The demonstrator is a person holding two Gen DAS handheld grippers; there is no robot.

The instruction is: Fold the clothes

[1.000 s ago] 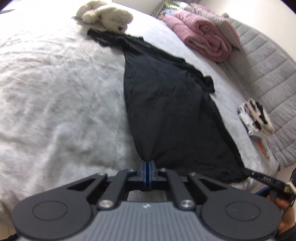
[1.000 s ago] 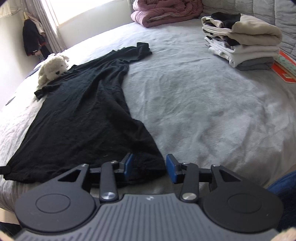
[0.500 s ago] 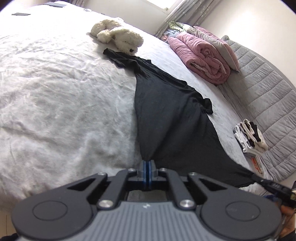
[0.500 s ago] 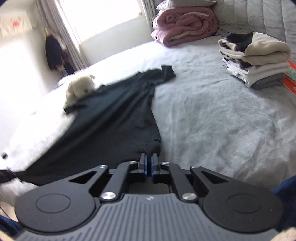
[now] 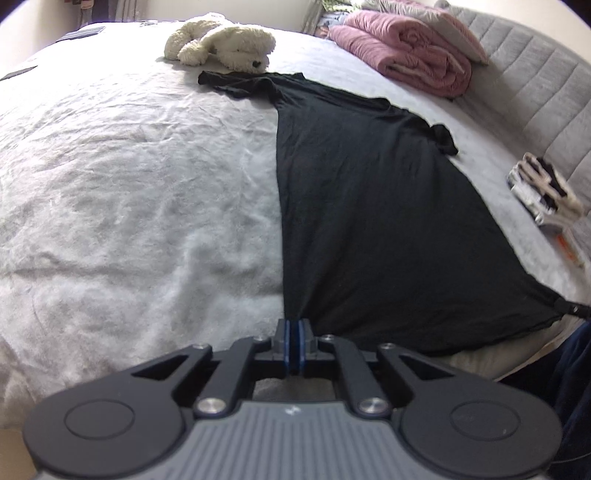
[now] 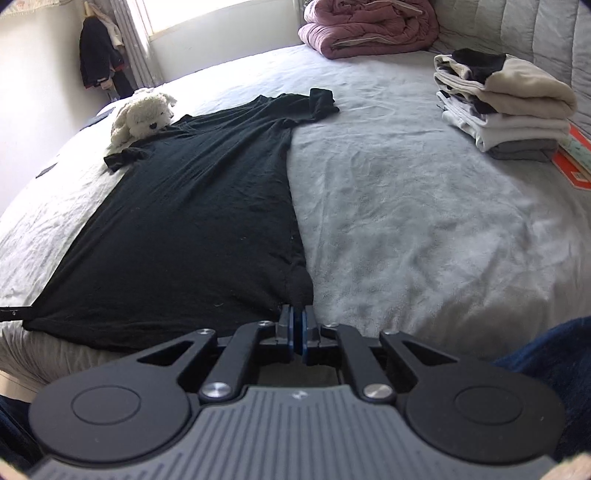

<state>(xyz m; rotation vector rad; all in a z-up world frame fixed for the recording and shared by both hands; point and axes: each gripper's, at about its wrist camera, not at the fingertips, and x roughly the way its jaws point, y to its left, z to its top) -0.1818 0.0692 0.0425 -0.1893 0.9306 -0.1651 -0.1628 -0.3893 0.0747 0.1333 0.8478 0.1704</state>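
A black T-shirt (image 5: 369,203) (image 6: 192,221) lies spread flat on the grey bed (image 5: 129,184) (image 6: 406,221), collar away from me and hem at the near edge. My left gripper (image 5: 294,325) pinches the hem's left corner; its jaws are starting to open, with the cloth still between the pads. My right gripper (image 6: 296,312) is shut on the hem's right corner. The hem runs taut between the two. Each view shows the other gripper's tip at the hem's far end (image 5: 574,308) (image 6: 11,312).
A white plush dog (image 5: 229,44) (image 6: 142,114) lies at the shirt's far sleeve. A rolled pink blanket (image 5: 402,62) (image 6: 365,26) sits by the grey padded headboard (image 5: 535,92). A stack of folded clothes (image 6: 506,107) (image 5: 543,192) stands on an orange book (image 6: 576,162).
The right gripper, open around the hem corner a second ago, has shut on it. The hem is now pulled straighter between the two grippers. The left gripper rolled slightly.
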